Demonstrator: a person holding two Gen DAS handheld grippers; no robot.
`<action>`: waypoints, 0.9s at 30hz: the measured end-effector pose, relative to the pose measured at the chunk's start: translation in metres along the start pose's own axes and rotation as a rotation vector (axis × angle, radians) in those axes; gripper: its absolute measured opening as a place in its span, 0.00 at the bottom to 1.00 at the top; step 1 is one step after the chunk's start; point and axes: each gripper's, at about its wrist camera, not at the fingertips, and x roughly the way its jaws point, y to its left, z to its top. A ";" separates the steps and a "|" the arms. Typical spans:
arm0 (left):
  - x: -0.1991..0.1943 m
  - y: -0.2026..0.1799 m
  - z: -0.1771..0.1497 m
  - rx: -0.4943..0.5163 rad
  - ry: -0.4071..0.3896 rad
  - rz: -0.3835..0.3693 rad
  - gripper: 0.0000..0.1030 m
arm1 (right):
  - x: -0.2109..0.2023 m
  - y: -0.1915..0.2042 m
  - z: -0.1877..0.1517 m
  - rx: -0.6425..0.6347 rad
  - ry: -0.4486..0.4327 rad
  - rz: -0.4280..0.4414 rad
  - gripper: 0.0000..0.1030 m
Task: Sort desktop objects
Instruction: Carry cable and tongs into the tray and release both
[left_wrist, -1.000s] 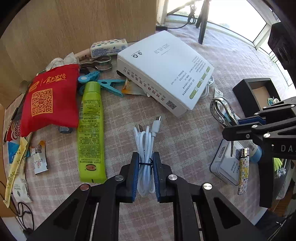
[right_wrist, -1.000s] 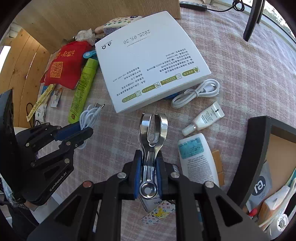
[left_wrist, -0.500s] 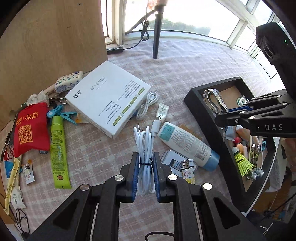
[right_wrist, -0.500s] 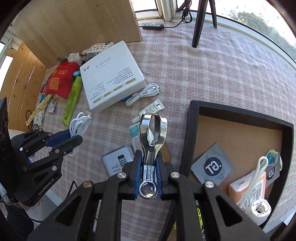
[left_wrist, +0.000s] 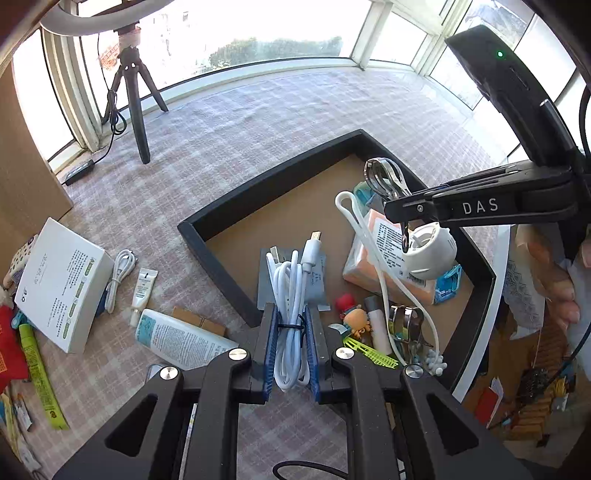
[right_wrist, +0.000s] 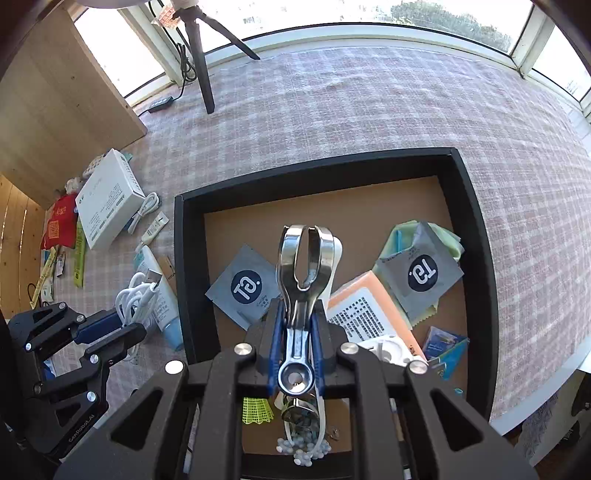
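Left view: left tool (left_wrist: 291, 354) pinching the bundled white USB cable (left_wrist: 293, 295) over the black-walled tray (left_wrist: 221, 275)'s near edge; released here, it could land on the checked counter (left_wrist: 258, 122).
Right view: right tool (right_wrist: 297, 343) clamping the shiny metal clip (right_wrist: 304, 273) above the crowded tray; dropped, it may bounce off the orange packet (right_wrist: 373, 314).

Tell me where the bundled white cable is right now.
The bundled white cable is clamped in the left gripper, hanging over the near-left edge of the black tray.
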 end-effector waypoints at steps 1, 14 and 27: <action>0.002 -0.009 0.003 0.017 0.003 -0.007 0.13 | -0.002 -0.009 -0.002 0.015 -0.006 -0.008 0.14; 0.005 -0.072 0.012 0.159 -0.022 0.023 0.64 | -0.016 -0.059 -0.014 0.099 -0.049 -0.058 0.30; -0.001 -0.021 -0.007 0.060 -0.008 0.082 0.64 | -0.011 -0.015 -0.004 -0.015 -0.040 -0.017 0.30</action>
